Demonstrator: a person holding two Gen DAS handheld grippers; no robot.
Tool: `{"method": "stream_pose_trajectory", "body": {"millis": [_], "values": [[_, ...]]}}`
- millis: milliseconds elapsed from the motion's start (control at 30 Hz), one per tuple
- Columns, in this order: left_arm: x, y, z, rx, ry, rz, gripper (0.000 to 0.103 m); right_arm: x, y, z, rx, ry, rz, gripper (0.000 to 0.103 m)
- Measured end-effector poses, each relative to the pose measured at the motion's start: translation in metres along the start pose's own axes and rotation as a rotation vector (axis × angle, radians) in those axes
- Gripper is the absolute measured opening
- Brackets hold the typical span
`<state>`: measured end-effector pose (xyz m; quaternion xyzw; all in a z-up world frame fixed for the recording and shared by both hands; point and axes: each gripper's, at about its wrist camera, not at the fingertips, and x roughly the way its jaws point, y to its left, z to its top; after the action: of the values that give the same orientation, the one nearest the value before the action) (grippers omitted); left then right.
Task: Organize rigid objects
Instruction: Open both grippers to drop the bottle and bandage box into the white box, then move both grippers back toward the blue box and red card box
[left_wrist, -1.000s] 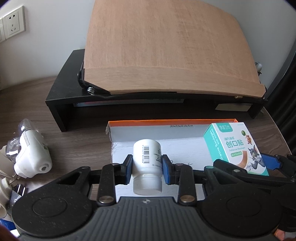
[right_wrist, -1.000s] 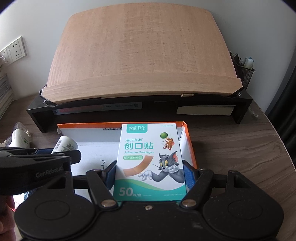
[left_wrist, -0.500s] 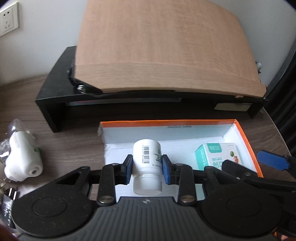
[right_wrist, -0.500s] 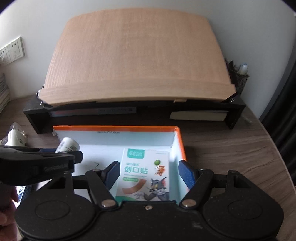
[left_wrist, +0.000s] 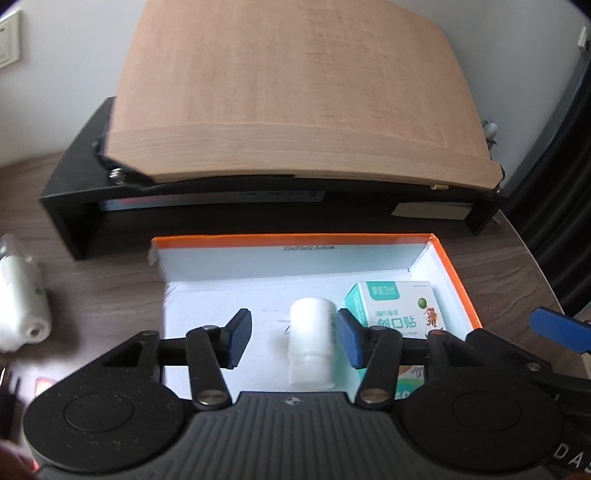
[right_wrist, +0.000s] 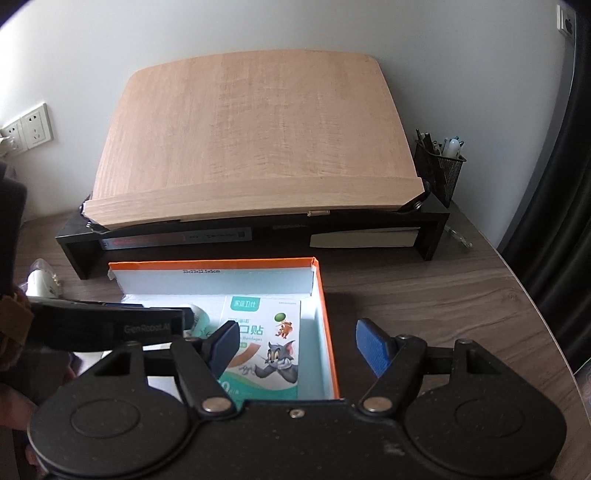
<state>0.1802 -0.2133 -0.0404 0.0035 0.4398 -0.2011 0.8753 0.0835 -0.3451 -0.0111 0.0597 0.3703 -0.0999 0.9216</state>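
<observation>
Two items now lie in your orange-rimmed box (left_wrist: 458, 284), ahead of and below both sets of jaws. The adhesive bandage box (right_wrist: 271, 343) lies flat below your right gripper (right_wrist: 299, 345), whose jaws stand wide apart and empty. Your left gripper (left_wrist: 291, 341) has just been opening: the white pill bottle (left_wrist: 312, 341) lies between its parted jaws, close against the right pad, released. Both drops look done.

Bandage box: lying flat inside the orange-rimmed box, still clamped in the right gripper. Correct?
Not quite. The bandage box does lie flat inside the orange-rimmed box, but the right gripper is open and holds nothing; its pads stand clear of it. The right wrist view shows this.
</observation>
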Motion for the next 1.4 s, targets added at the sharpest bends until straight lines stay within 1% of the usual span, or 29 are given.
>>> {"method": "stream_pose_trajectory", "body": {"millis": [133, 200, 267, 400, 533, 667, 767, 1033, 1233, 1400], "values": [[-0.018, 0.004, -0.009, -0.014, -0.012, 0.031, 0.058, -0.01, 0.001, -0.004, 0.002, -0.007, 0.015, 0.084], [-0.029, 0.008, -0.014, -0.014, -0.014, 0.048, 0.059, -0.017, 0.004, -0.006, 0.009, -0.012, 0.021, 0.084], [-0.042, 0.015, -0.021, -0.019, -0.022, 0.057, 0.063, -0.026, 0.01, -0.01, 0.021, -0.018, 0.028, 0.086], [-0.067, 0.031, -0.036, -0.018, -0.027, 0.058, 0.067, -0.043, 0.028, -0.021, 0.038, -0.01, 0.019, 0.086], [-0.088, 0.051, -0.049, -0.031, -0.032, 0.064, 0.07, -0.056, 0.05, -0.035, 0.063, 0.014, 0.033, 0.086], [-0.107, 0.074, -0.06, -0.046, -0.039, 0.064, 0.07, -0.068, 0.075, -0.045, 0.059, 0.023, 0.045, 0.086], [-0.122, 0.091, -0.068, -0.048, -0.054, 0.077, 0.071, -0.076, 0.093, -0.05, 0.059, 0.027, 0.061, 0.086], [-0.155, 0.139, -0.088, -0.073, -0.082, 0.098, 0.072, -0.09, 0.146, -0.063, 0.017, 0.025, 0.1, 0.087], [-0.168, 0.176, -0.102, -0.101, -0.08, 0.123, 0.072, -0.093, 0.184, -0.071, -0.014, 0.03, 0.136, 0.087], [-0.175, 0.195, -0.108, -0.11, -0.08, 0.136, 0.072, -0.091, 0.21, -0.078, -0.034, 0.041, 0.156, 0.087]]}}
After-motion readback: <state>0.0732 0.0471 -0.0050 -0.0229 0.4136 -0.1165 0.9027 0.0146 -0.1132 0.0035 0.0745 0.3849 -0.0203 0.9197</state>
